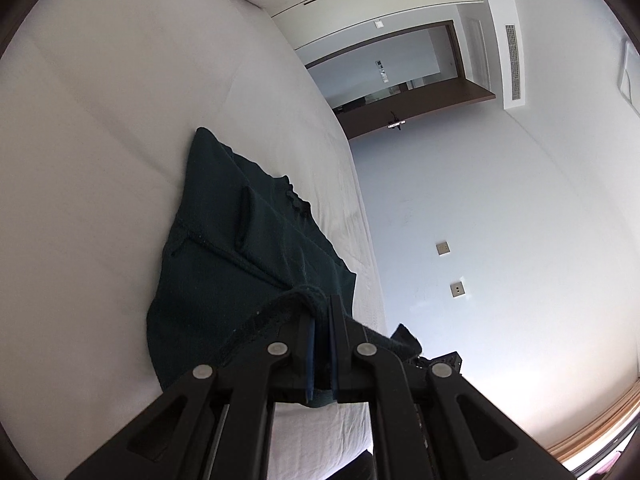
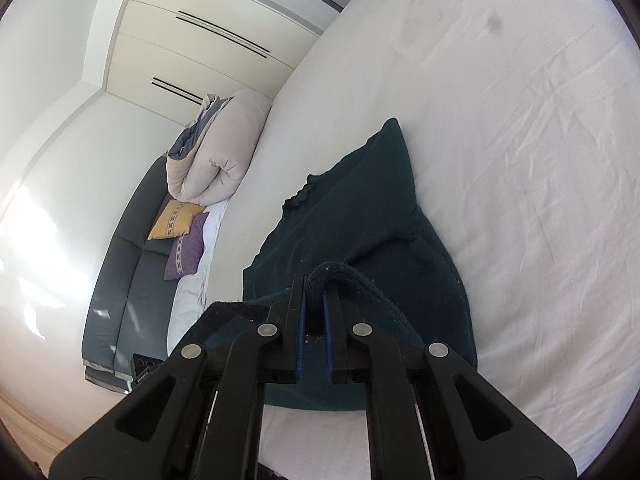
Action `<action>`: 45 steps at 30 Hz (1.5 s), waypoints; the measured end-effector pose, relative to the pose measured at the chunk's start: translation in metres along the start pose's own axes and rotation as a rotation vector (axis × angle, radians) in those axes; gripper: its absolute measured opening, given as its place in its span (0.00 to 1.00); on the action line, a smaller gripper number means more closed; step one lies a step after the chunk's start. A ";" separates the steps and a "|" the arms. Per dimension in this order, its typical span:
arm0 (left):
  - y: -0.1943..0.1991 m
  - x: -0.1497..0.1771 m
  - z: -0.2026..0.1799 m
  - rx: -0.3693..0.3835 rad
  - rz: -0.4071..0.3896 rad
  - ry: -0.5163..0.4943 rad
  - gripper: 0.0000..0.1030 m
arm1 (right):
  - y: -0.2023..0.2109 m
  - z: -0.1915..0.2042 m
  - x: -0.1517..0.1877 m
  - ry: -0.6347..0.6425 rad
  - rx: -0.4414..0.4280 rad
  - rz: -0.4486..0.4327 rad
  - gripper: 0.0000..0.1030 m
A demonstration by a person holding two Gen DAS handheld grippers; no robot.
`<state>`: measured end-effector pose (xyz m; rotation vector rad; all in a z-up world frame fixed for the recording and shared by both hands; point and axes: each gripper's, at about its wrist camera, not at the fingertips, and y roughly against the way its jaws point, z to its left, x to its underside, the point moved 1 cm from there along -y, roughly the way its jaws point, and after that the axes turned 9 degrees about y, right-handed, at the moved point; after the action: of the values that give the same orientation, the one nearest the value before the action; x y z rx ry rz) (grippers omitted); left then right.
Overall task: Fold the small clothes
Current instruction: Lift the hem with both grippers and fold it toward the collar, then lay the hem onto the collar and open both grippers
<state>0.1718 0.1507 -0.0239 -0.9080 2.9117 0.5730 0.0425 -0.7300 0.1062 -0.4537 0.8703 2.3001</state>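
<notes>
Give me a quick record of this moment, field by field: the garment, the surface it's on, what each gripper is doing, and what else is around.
garment: dark green knitted garment, near edge lifted, far part lying on the bed
surface: white bed sheet, lightly creased
left gripper: shut on the garment's edge
right gripper: shut on a bunched bit of the garment's edge
fold state: no finished fold seen
nearby: rolled duvet, yellow cushion, purple cushion, grey headboard

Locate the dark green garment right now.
The dark green garment lies spread on the white bed sheet, centre in both wrist views; its near edge is pinched by the left hand-held gripper and right hand-held gripper.
</notes>
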 end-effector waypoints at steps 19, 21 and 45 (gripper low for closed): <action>-0.072 -0.086 0.003 -0.069 -0.018 0.007 0.05 | -0.093 -0.008 -0.090 0.098 0.135 -0.031 0.06; -0.080 -0.095 0.004 -0.071 -0.021 0.010 0.05 | -0.105 -0.011 -0.100 0.095 0.145 -0.030 0.06; -0.128 -0.155 0.069 -0.168 -0.123 0.134 0.69 | -0.208 -0.101 -0.140 -0.072 0.200 -0.013 0.08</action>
<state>0.3666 0.1622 -0.1085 -1.1792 2.9307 0.7862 0.2940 -0.7388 0.0070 -0.2873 1.0453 2.1758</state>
